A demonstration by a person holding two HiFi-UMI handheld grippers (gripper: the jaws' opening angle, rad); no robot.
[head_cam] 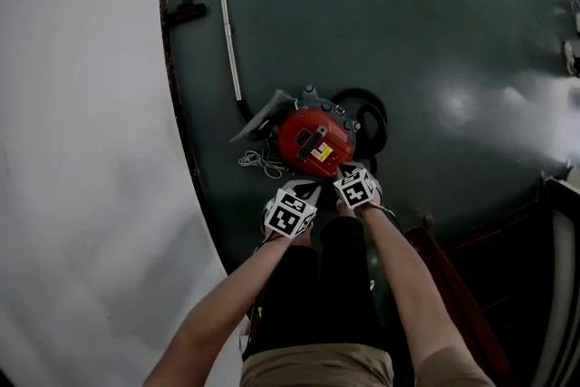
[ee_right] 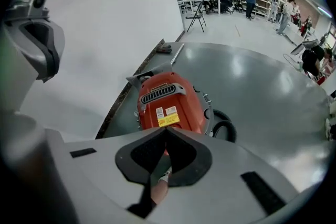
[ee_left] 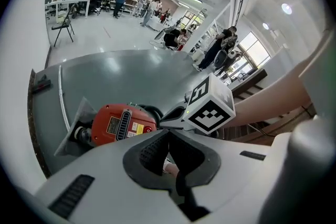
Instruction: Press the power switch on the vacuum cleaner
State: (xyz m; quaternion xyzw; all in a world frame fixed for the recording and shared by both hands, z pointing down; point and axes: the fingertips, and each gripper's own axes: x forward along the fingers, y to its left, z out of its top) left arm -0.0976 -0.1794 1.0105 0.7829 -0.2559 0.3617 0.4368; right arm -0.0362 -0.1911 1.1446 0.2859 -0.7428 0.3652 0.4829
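Note:
The red vacuum cleaner (head_cam: pixel 314 140) lies on a dark grey mat (head_cam: pixel 453 41), with a yellow label and a black grille on top. My left gripper (head_cam: pixel 306 188) is shut and empty, hovering just short of the vacuum's near end (ee_left: pixel 123 123). A small round red button (ee_left: pixel 148 128) shows on that end, close to the left gripper (ee_left: pixel 168 131). My right gripper (head_cam: pixel 343 169) is also shut, its tips over the near edge of the red body (ee_right: pixel 170 102). From the right gripper (ee_right: pixel 166 129) view I cannot tell whether it touches the vacuum.
A black hose (head_cam: pixel 372 120) coils behind the vacuum. A grey floor nozzle (head_cam: pixel 261 116) and white cord (head_cam: pixel 260 163) lie to its left, a white tube (head_cam: pixel 229 36) farther back. The white wall (head_cam: pixel 82 149) borders the mat's left edge; wooden steps (head_cam: pixel 471 285) are at right.

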